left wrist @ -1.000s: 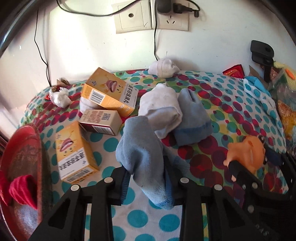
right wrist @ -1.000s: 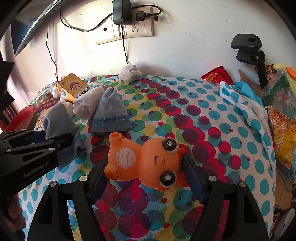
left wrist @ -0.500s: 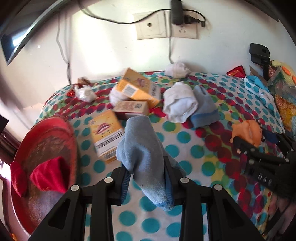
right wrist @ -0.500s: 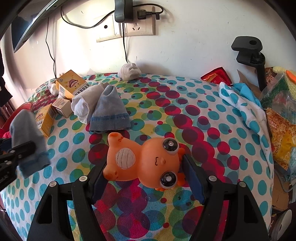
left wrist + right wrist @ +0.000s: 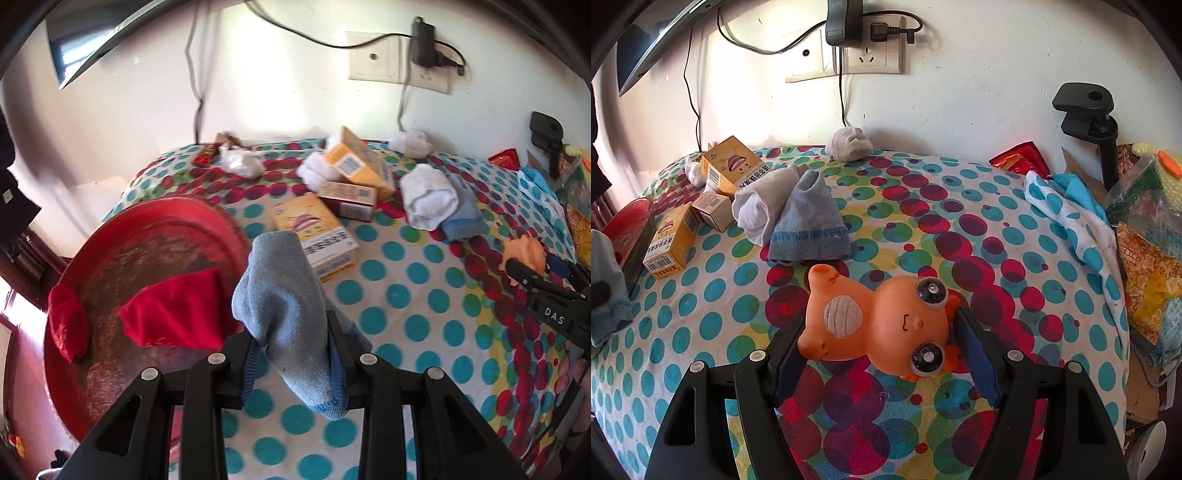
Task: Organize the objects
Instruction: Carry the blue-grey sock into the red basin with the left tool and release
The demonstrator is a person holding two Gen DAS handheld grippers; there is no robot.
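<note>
Sorting underway: my left gripper is clamped on a blue-grey sock beside the red tray already holding red cloths, my right gripper pinching an orange toy, while boxes and socks remain scattered far across the dotted tablecloth.

The red tray runs off the lower left of the frame, and the blue sock is cut by the left edge; box print unreadable.
</note>
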